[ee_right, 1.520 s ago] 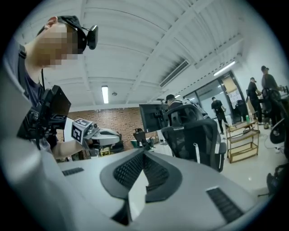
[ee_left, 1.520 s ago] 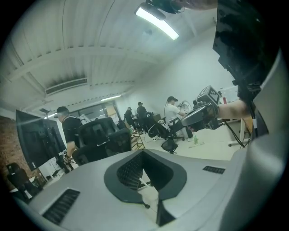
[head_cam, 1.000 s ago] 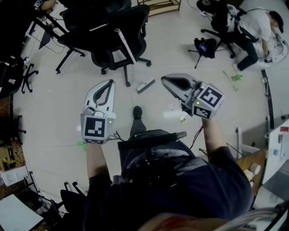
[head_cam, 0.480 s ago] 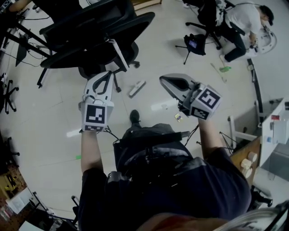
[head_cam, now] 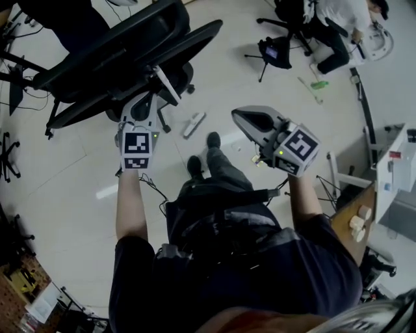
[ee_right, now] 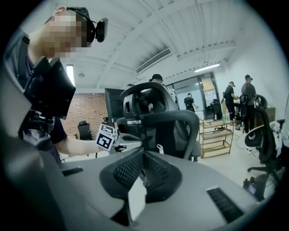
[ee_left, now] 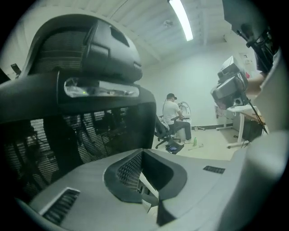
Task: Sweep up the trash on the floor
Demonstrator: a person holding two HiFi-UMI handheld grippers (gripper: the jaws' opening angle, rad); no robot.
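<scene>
Small scraps of trash (head_cam: pixel 255 158) lie on the pale floor just under my right gripper, with another white bit (head_cam: pixel 235 147) beside them. A long white and grey object (head_cam: pixel 194 124) lies on the floor between the two grippers. My left gripper (head_cam: pixel 146 97) is shut and holds nothing; it points at the back of a black office chair (ee_left: pixel 90 67), which fills the left gripper view close up. My right gripper (head_cam: pixel 237 116) is also shut, with nothing seen between its jaws. In the right gripper view it (ee_right: pixel 143 153) faces the same chair and the left gripper's marker cube (ee_right: pixel 105 136).
Black office chairs (head_cam: pixel 123 52) crowd the upper left. At the upper right a person (head_cam: pixel 338 19) sits on a chair, with a black tripod bag (head_cam: pixel 274 52) and a green-headed stick (head_cam: pixel 317 84) on the floor nearby. Desks and a cabinet (head_cam: pixel 396 175) stand at the right. My feet (head_cam: pixel 212 140) are between the grippers.
Both grippers have travelled forward across the floor toward the office chairs. The left one now reaches the chair's back. One foot has stepped ahead. The jaws look unchanged.
</scene>
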